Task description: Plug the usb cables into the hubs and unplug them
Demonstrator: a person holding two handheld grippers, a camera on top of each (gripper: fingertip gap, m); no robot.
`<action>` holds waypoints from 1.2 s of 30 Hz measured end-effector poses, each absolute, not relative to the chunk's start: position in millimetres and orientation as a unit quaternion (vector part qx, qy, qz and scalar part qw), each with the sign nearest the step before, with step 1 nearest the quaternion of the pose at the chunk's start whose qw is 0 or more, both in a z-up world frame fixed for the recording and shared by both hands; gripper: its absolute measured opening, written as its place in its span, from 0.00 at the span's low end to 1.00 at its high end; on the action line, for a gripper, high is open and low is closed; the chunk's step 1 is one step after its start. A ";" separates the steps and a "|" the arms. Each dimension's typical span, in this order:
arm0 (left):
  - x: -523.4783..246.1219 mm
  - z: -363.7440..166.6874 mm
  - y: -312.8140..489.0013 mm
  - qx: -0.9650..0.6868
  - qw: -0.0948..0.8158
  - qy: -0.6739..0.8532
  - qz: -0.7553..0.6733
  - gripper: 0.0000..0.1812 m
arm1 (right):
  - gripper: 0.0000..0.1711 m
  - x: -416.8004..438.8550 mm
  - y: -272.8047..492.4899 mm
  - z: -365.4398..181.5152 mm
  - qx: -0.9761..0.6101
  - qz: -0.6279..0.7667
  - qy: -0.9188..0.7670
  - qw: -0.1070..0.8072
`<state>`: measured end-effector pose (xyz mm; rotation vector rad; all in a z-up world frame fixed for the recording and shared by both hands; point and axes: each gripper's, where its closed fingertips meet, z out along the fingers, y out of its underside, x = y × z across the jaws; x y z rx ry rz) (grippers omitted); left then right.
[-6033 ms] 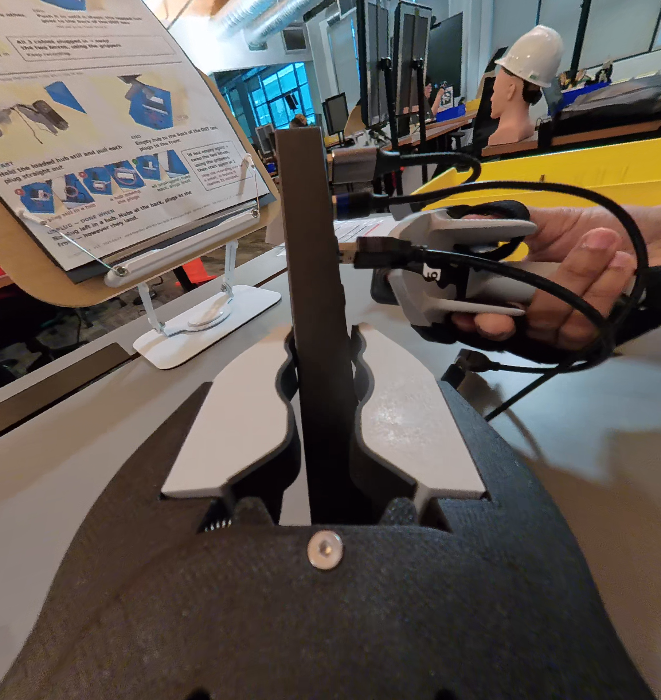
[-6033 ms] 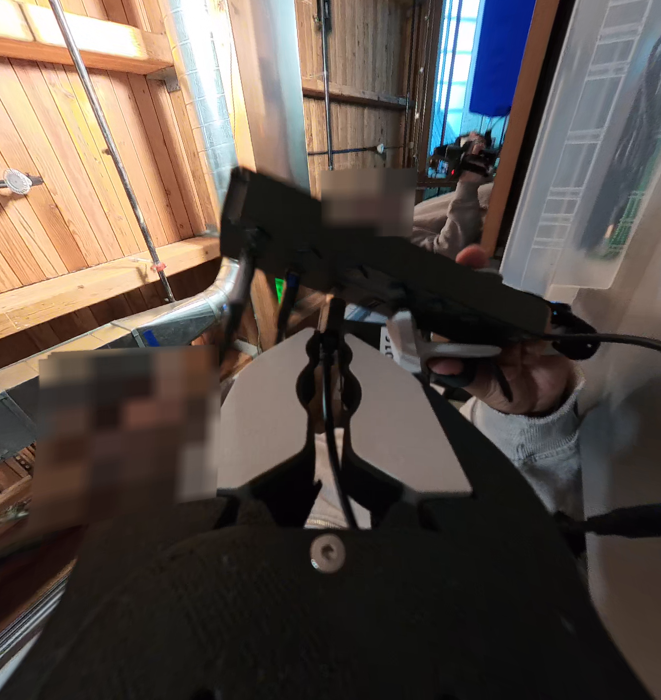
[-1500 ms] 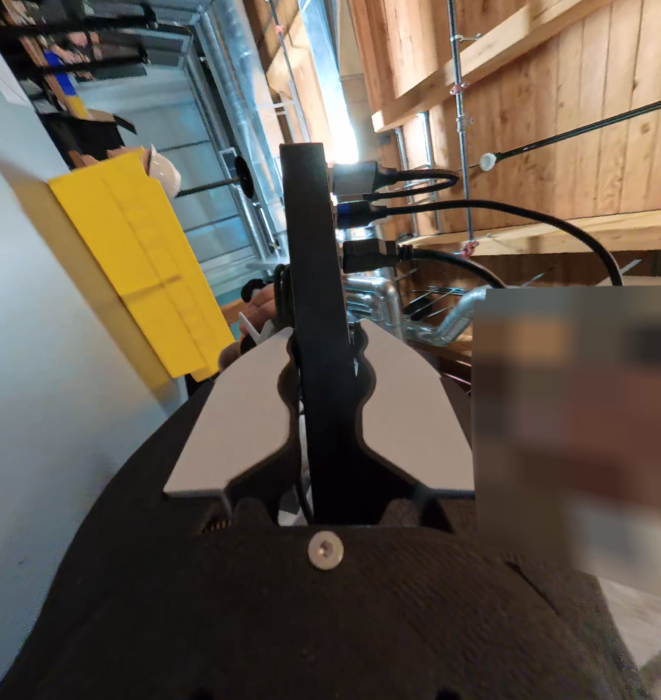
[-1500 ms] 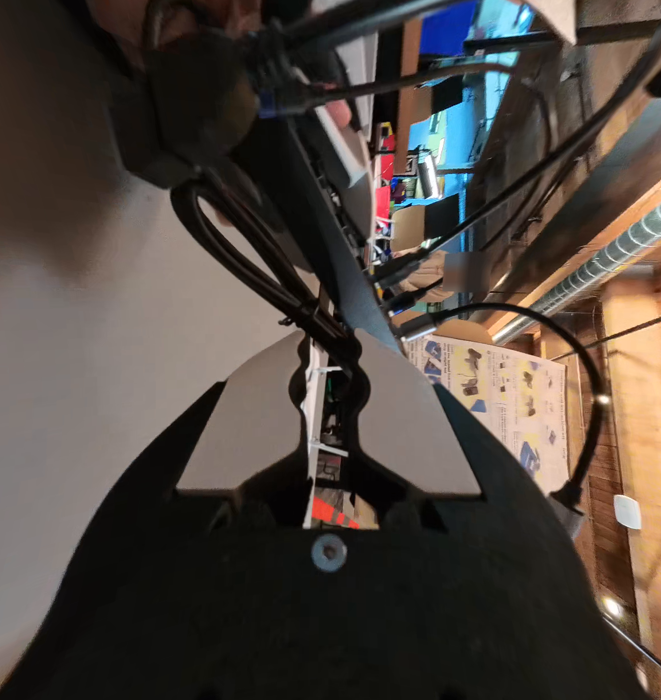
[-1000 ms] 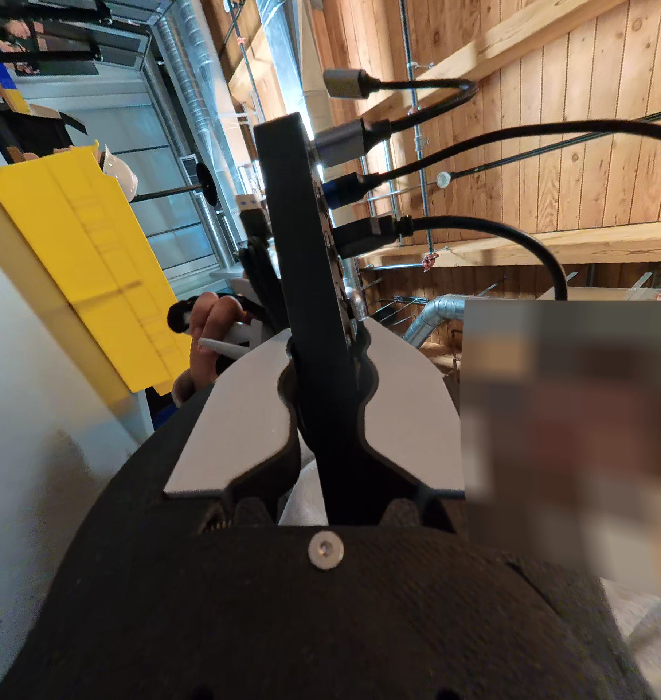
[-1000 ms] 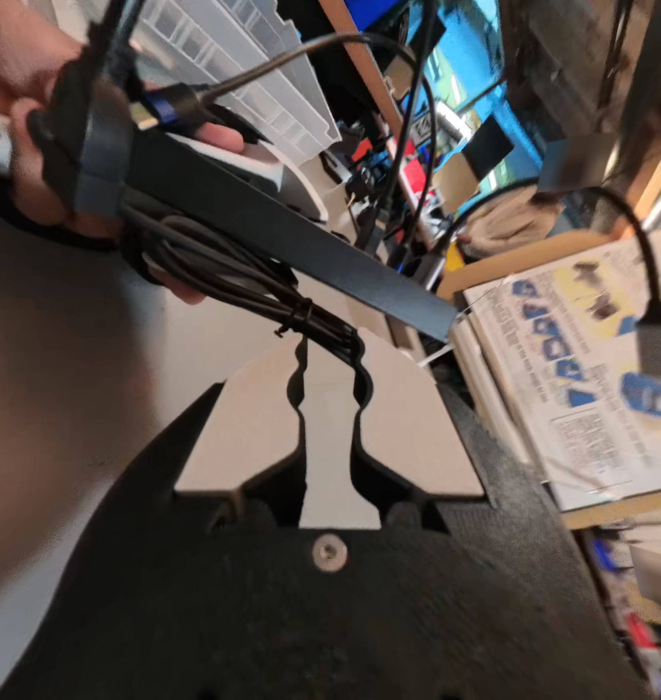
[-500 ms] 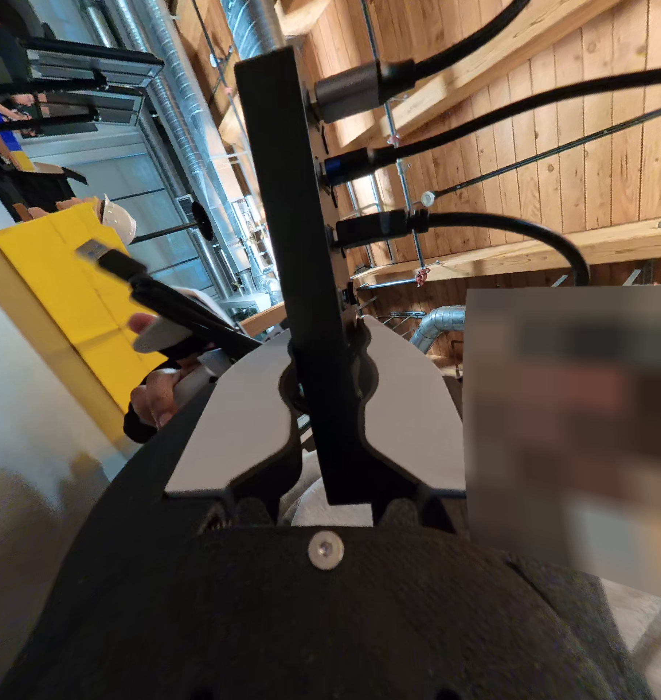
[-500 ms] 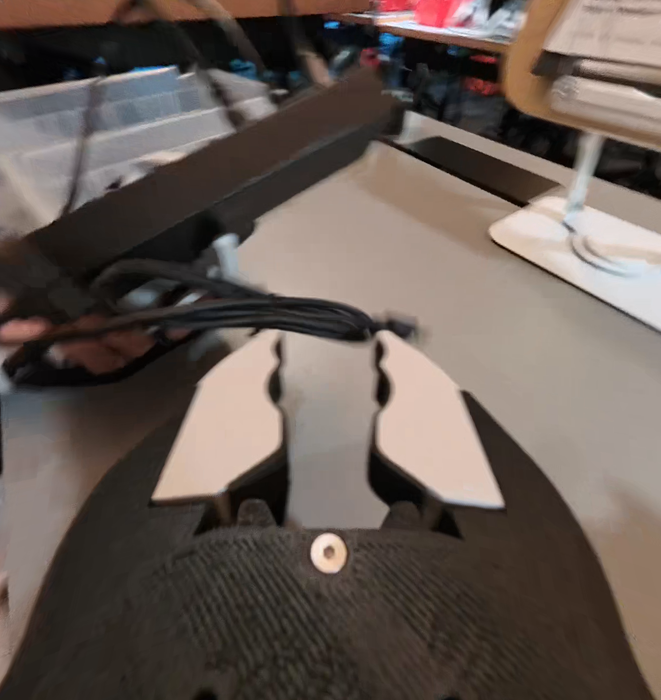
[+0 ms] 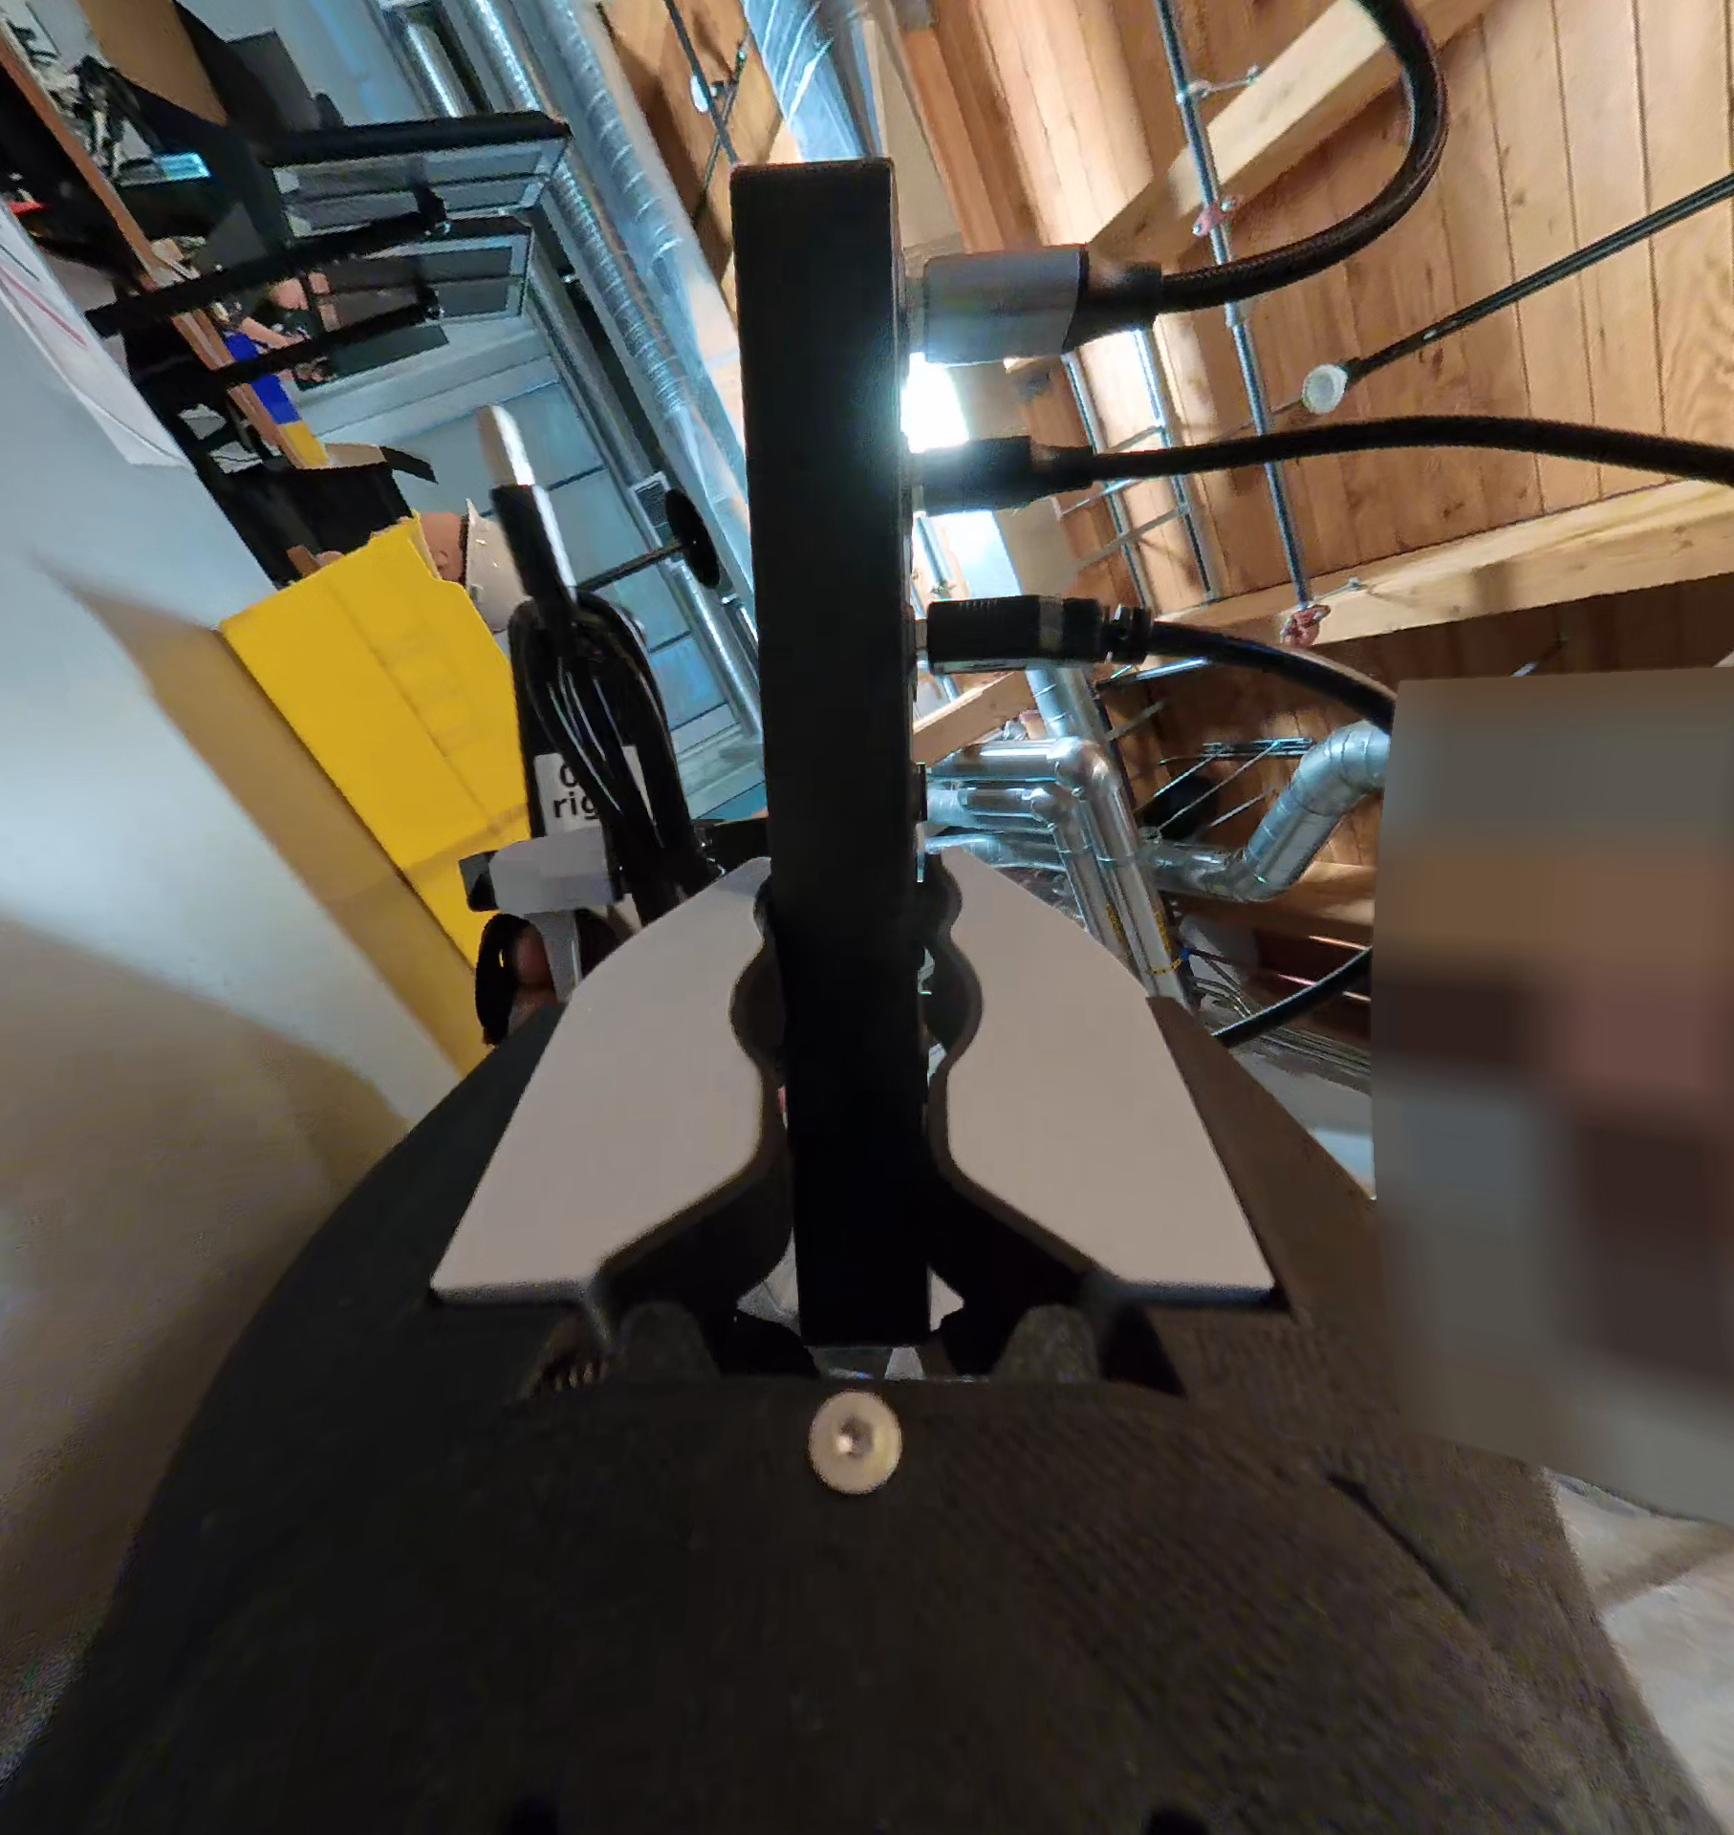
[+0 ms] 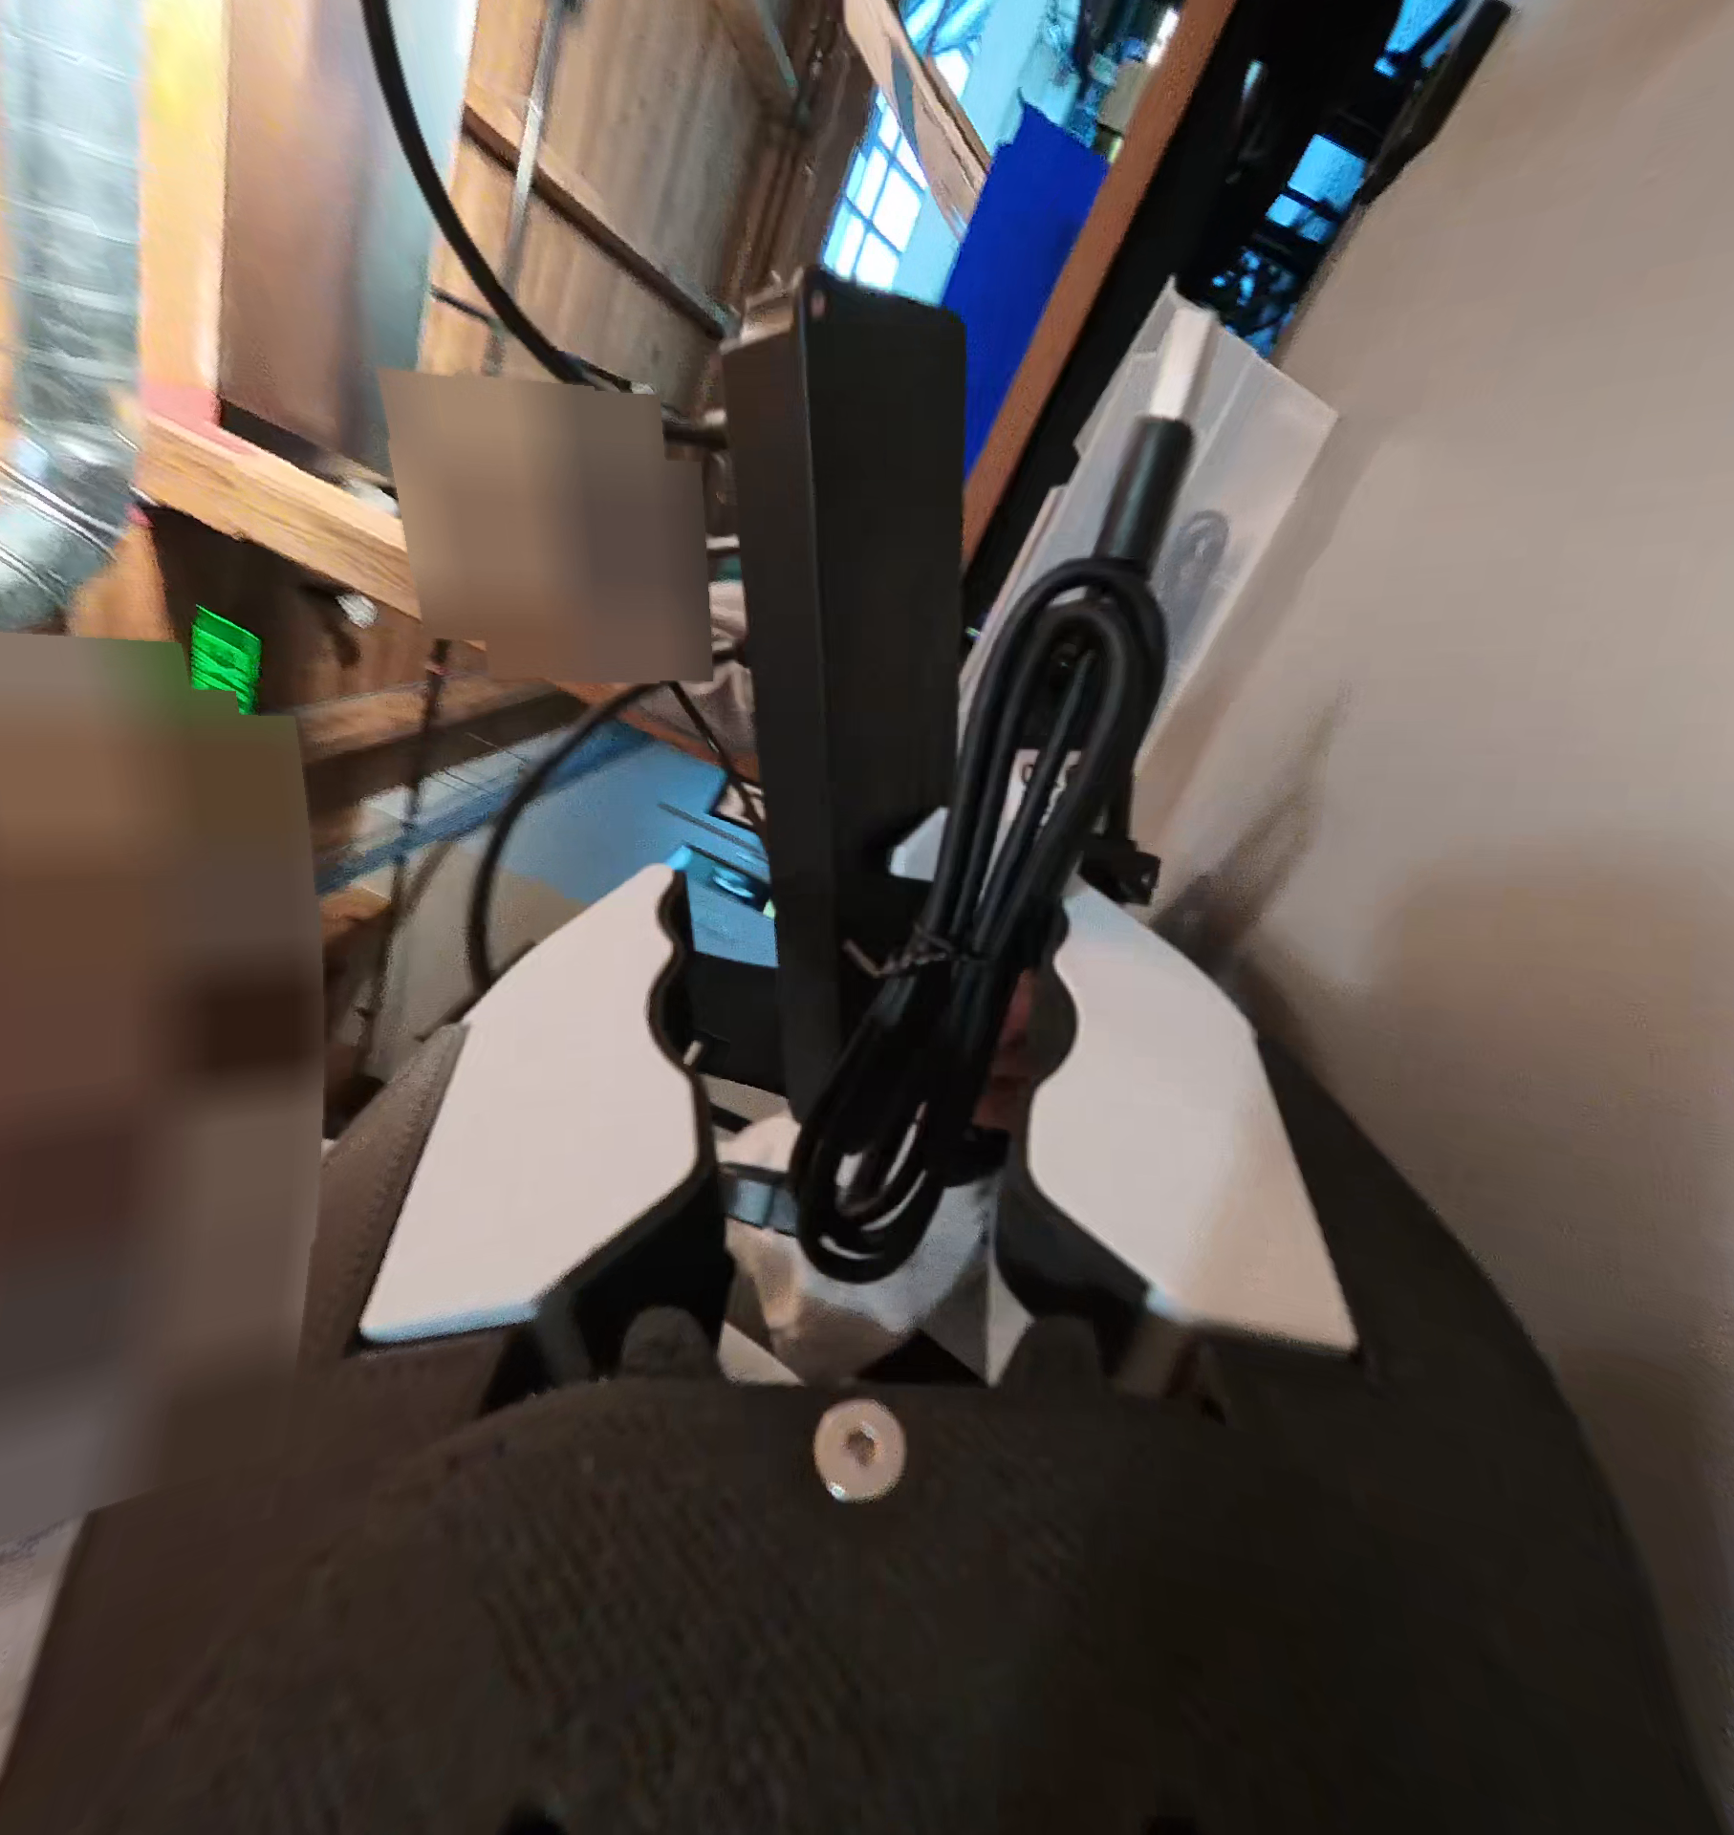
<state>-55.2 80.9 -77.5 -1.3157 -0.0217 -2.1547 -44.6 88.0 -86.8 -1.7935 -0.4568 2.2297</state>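
My left gripper (image 9: 848, 884) is shut on the lower part of a black USB hub bar (image 9: 818, 496) and holds it upright. Three cables sit in the hub's right side: a grey plug (image 9: 1002, 303) on top, a black plug (image 9: 982, 472) in the middle and a black plug (image 9: 1022, 631) below. My right gripper (image 10: 868, 904) is open, its jaws wide apart. A tied bundle of black cable (image 10: 952, 993) lies between them, nearer the right finger, and ends in a USB plug (image 10: 1156, 477) pointing up. The hub (image 10: 863, 596) stands just behind the bundle.
A yellow bin (image 9: 376, 695) stands left of the hub, with part of the other gripper (image 9: 545, 879) in front of it. Wooden planks and metal ducts (image 9: 1091, 814) fill the background. A grey table surface (image 10: 1538, 695) and a clear plastic organiser (image 10: 1230, 417) lie to the right.
My right gripper has swung round to face the hub and its jaws have opened wider, with the cable bundle now between them. The left gripper keeps its hold and has tilted slightly.
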 end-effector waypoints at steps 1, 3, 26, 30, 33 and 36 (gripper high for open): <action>-54.6 -76.7 80.4 -0.495 0.303 -0.007 -0.814 0.14 | 0.38 -46.3 85.5 -88.9 -0.622 0.752 -0.175 0.131; -52.1 -76.5 79.4 -0.494 0.299 -0.007 -0.816 0.14 | 0.38 -48.6 81.8 -89.5 -0.630 0.738 -0.195 0.141; -28.5 -96.7 79.0 -0.587 0.328 0.035 -0.739 0.21 | 0.27 -36.2 100.3 -100.5 -0.695 0.661 -0.220 0.177; -43.7 -95.7 87.8 -0.583 0.353 0.007 -0.732 0.22 | 0.27 -6.9 127.6 -57.3 -0.680 0.657 -0.210 0.247; -42.2 -97.0 87.4 -0.585 0.347 0.009 -0.733 0.22 | 0.27 33.8 155.1 -7.5 -0.657 0.650 -0.186 0.334; -35.1 -99.2 84.5 -0.586 0.333 0.015 -0.738 0.22 | 0.27 96.1 187.7 36.7 -0.634 0.629 -0.129 0.432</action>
